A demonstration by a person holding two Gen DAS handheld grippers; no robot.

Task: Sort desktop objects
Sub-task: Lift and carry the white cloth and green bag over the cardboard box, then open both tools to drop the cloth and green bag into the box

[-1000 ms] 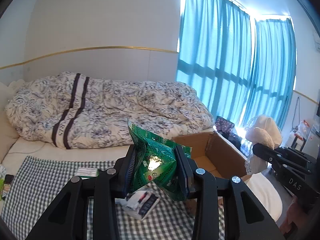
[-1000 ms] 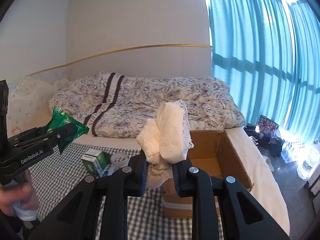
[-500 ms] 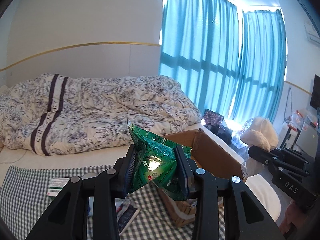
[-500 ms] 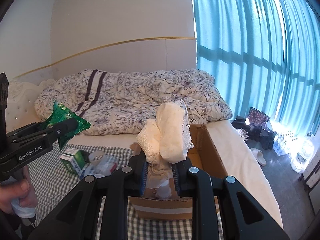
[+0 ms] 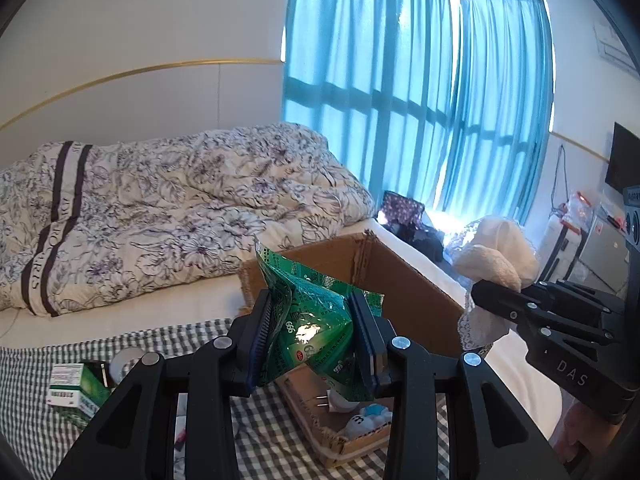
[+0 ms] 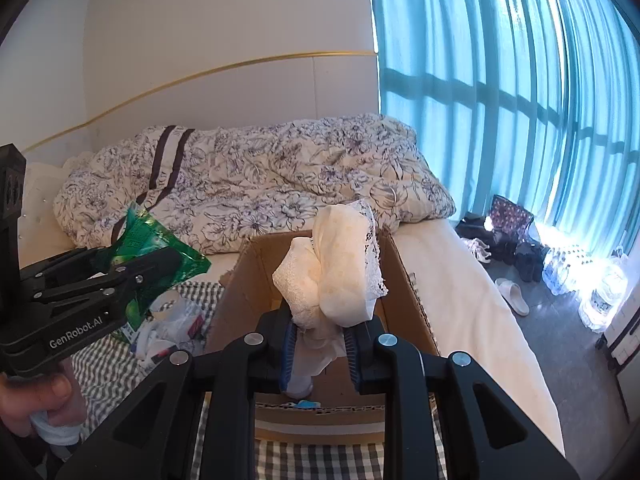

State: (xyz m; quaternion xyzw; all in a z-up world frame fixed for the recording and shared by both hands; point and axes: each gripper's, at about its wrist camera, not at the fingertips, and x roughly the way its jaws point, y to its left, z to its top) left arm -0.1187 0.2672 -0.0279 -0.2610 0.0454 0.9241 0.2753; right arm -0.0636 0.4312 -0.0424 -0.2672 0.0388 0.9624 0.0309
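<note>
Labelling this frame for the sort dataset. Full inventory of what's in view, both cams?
green foil packet: 1, green, clamped in the left claw, near the box's left wall
lace cloth bundle: 1, cream, clamped in the right claw, over the box opening
cardboard box: 1, brown, open, on the checked cloth; small items inside
medicine carton: 1, green and white, on the checked cloth left of the box
checked cloth: 1, dark and white check, under the box
duvet: 1, cream floral with dark stripes, on the bed behind
curtains: teal, at the window, right
slipper: 1, white, on the floor
left claw: black, shut on the packet
right claw: black, shut on the bundle
hand: 1, gripping the left handle
</note>
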